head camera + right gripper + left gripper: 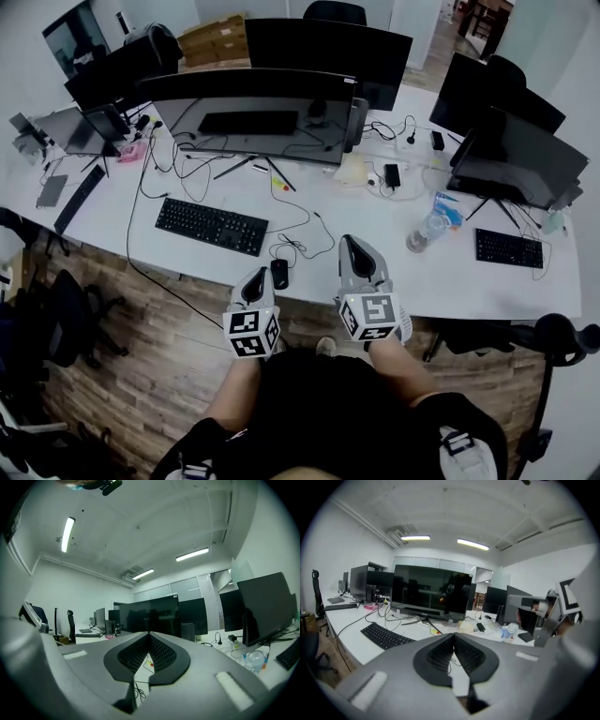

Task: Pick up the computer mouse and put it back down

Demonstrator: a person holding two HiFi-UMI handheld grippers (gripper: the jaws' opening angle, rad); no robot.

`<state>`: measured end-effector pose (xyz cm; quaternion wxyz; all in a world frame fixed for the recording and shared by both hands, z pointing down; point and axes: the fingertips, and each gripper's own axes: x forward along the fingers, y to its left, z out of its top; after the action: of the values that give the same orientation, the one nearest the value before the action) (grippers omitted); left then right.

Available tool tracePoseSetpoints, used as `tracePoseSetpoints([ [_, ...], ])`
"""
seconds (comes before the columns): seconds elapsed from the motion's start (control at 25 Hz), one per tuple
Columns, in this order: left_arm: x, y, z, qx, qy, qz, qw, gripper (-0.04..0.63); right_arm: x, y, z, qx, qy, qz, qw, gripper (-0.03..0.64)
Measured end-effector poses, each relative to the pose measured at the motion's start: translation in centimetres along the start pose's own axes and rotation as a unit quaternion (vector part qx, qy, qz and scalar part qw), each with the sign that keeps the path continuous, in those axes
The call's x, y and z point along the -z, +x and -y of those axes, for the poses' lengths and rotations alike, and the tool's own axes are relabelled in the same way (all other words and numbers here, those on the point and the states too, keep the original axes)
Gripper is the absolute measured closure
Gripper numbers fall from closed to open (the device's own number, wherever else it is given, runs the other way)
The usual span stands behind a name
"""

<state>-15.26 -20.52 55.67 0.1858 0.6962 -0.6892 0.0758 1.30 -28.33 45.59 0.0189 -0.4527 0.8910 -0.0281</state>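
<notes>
No lift is under way: the computer mouse [279,273] lies flat on the desk [450,281], near its front edge, and is gripped by nothing. It is found just to the right of the left tongs [257,273], beside their tip, and well to the left of the right tongs [350,241]. Both tongs are clenched with nothing between the jaws, as is shown in each gripper view. Whether the mouse has already been lifted once cannot be told; as things lie, the whole pick-up and set-down is judged to be left.

Beyond the tongs, a wide monitor [253,112] is set across the desk. A black keyboard [211,225] lies ahead of the left tongs and to their left. A water bottle [422,230] stands to the right of the right tongs. The mouse cable [302,246] is looped between the two tongs, and it is judged the only thing likely to drag on a lift.
</notes>
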Motion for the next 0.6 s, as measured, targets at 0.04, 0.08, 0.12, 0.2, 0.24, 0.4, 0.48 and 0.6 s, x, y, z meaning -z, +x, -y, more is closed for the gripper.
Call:
tracePoseSetpoints([
  [0.04, 0.4, 0.8, -0.1, 0.002, 0.001, -0.01, 0.9999, 0.545, 0.1, 0.5, 0.1, 0.0, 0.0, -0.003, 1.0, 0.618],
  [0.08, 0.8, 1.5, -0.2, 0.004, 0.003, -0.02, 0.9998, 0.545, 0.3, 0.9, 0.2, 0.0, 0.0, -0.005, 1.0, 0.618],
  [0.12, 1.4, 2.3, -0.4, 0.006, 0.005, -0.031, 0.9995, 0.446, 0.5, 1.2, 0.2, 0.001, 0.0, -0.008, 1.0, 0.618],
  [0.2, 2.8, 3.9, -0.9, 0.004, 0.007, -0.058, 0.9983, 0.347, 0.8, 2.0, 0.4, 0.003, 0.0, -0.013, 1.0, 0.618],
  [0.24, 3.6, 4.8, -1.2, 0.001, 0.006, -0.074, 0.9972, 0.312, 1.0, 2.2, 0.4, 0.006, 0.001, -0.015, 1.0, 0.618],
  [0.4, 7.6, 7.7, -2.1, -0.008, -0.004, -0.136, 0.9907, 0.265, 1.6, 2.8, 0.9, 0.019, 0.004, -0.026, 0.999, 0.618],
  [0.48, 9.5, 8.8, -2.4, -0.008, -0.016, -0.162, 0.9866, 0.265, 1.9, 2.9, 1.0, 0.026, 0.005, -0.031, 0.999, 0.618],
  [0.6, 12.3, 10.3, -2.8, -0.01, -0.022, -0.194, 0.9808, 0.265, 2.6, 2.8, 1.3, 0.034, 0.004, -0.04, 0.999, 0.618],
])
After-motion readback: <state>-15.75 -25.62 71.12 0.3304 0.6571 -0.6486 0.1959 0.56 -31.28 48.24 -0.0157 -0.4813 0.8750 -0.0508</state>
